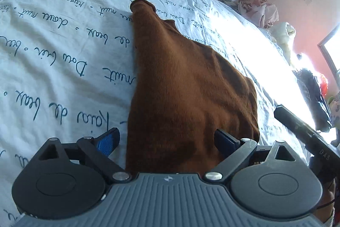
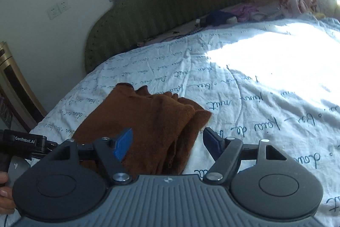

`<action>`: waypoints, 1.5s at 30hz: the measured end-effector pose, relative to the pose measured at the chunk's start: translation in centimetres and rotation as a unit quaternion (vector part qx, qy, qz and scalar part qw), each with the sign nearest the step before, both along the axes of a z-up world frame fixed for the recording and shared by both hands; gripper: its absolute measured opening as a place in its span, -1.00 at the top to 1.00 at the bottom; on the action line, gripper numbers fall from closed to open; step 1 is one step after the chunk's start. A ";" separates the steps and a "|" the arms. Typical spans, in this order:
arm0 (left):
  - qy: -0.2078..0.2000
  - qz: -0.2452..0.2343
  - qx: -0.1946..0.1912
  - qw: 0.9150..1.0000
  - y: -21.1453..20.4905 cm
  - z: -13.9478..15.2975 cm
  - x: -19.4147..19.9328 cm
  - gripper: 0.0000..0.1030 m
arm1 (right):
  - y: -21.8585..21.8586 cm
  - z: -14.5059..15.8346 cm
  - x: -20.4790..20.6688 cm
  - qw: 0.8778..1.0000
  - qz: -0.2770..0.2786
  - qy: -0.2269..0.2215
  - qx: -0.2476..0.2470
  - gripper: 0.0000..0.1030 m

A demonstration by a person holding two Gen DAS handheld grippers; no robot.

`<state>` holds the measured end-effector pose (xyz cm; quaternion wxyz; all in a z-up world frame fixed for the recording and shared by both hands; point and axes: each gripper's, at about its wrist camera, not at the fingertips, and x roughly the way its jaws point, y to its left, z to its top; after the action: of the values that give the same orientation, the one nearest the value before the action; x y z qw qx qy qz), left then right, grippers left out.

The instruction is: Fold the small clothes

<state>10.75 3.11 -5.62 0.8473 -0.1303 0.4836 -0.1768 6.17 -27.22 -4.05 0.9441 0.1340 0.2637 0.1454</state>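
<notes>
Left wrist view
Garment: brown top (image 1: 187, 86) lies flat on the bed sheet (image 1: 63, 39), one sleeve stretched away.
Left gripper (image 1: 166, 139): jaws spread wide above its near edge, released.

Right wrist view
Garment: brown top (image 2: 148, 118) partly folded, layered edges on the right.
Right gripper (image 2: 167, 142): jaws parted, grasping nothing.

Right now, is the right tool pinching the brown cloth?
Apart. In the right wrist view, the right tool stands open above the brown cloth; neither blue pad presses it.
</notes>
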 end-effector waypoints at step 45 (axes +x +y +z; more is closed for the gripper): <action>-0.062 0.026 0.172 0.983 -1.2 -1.0 -5.5 -1.00 | 5.1 -1.0 -6.8 0.991 0.020 0.023 -0.130 -0.86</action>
<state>5.21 1.88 -6.65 0.8896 0.0159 0.4500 -0.0771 -0.59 -22.08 -5.03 0.9441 0.0079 0.3046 0.1259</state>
